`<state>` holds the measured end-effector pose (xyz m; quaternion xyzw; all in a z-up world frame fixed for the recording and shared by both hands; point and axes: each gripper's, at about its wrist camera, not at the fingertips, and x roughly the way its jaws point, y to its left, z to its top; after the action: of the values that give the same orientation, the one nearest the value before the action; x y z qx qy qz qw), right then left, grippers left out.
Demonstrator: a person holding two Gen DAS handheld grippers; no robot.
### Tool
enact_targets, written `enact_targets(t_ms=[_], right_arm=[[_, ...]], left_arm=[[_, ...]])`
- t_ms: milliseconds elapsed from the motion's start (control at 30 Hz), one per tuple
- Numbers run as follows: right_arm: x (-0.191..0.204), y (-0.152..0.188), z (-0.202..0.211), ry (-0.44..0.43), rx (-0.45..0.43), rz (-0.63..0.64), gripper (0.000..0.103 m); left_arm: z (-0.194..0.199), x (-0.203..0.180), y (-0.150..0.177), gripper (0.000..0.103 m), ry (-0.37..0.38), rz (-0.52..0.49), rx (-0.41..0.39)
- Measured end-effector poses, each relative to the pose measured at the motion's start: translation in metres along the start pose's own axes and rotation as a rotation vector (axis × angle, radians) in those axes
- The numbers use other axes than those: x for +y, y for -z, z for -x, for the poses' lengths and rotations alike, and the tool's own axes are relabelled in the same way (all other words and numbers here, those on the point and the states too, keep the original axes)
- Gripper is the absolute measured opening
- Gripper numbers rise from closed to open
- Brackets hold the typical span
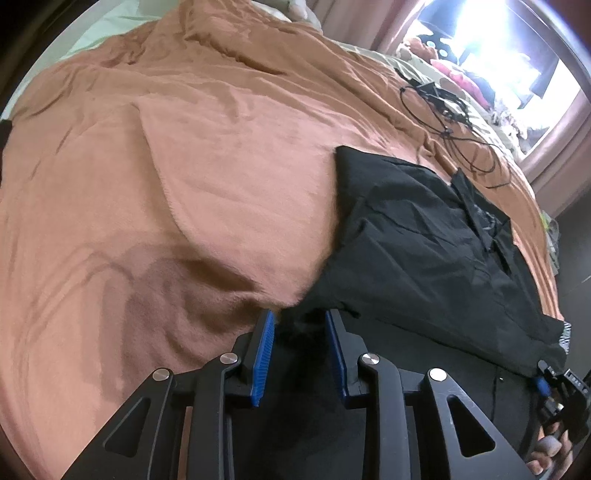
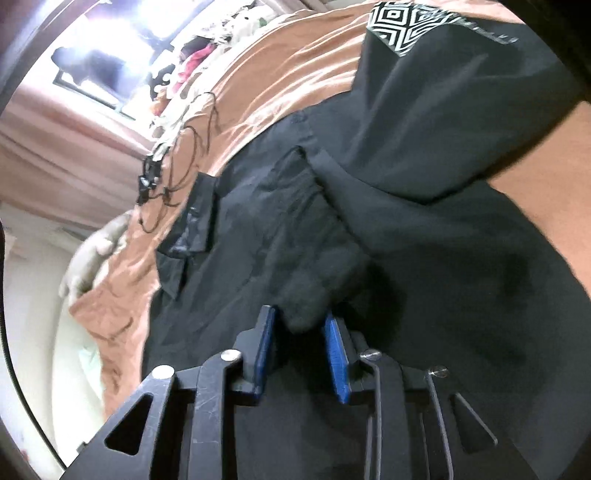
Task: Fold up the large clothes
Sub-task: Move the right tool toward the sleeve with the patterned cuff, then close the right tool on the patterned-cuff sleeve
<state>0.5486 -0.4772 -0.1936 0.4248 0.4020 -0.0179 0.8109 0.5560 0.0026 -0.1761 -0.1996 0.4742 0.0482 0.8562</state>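
There is one black shirt (image 1: 424, 240). It has one patch (image 2: 402, 26) of black and white squares. There is one orange blanket (image 1: 184, 166).

There are two grippers, the left gripper (image 1: 299, 332) and the right gripper (image 2: 301, 328). Each one has two fingers (image 1: 248, 345). Each one has two blue pads (image 1: 264, 350), so that makes four blue pads in all. Each one has four round silver bolts (image 1: 229, 358), so that makes eight bolts.

There is one bunch of black cords (image 1: 443, 122). There is one bright window (image 1: 498, 37). There is one pink curtain (image 2: 55, 147). One hand (image 1: 550, 454) can be seen.
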Motion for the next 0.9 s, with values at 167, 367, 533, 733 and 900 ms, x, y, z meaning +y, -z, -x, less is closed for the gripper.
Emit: enact_targets(t_ms=[167, 367, 533, 733, 900], right_arm=[[0.005, 0.002, -0.005, 0.042, 0.033, 0.026, 0.005], [-0.003, -0.002, 0.020, 0.051, 0.013, -0.025, 0.041], [-0.008, -0.010, 0.062, 0.065, -0.081, -0.024, 0.042], [-0.031, -0.026, 0.114, 0.080, -0.238, -0.077, 0.042], [-0.068, -0.038, 0.137, 0.097, -0.305, -0.164, 0.042]], left_arm=[[-0.003, 0.008, -0.002, 0.030, 0.018, 0.040, 0.017], [0.015, 0.004, -0.007, 0.031, 0.063, 0.042, -0.010], [0.032, -0.002, -0.009, 0.054, 0.117, 0.040, -0.046], [0.054, -0.011, -0.010, 0.070, 0.159, 0.018, -0.113], [0.059, -0.018, -0.007, 0.075, 0.169, 0.000, -0.128]])
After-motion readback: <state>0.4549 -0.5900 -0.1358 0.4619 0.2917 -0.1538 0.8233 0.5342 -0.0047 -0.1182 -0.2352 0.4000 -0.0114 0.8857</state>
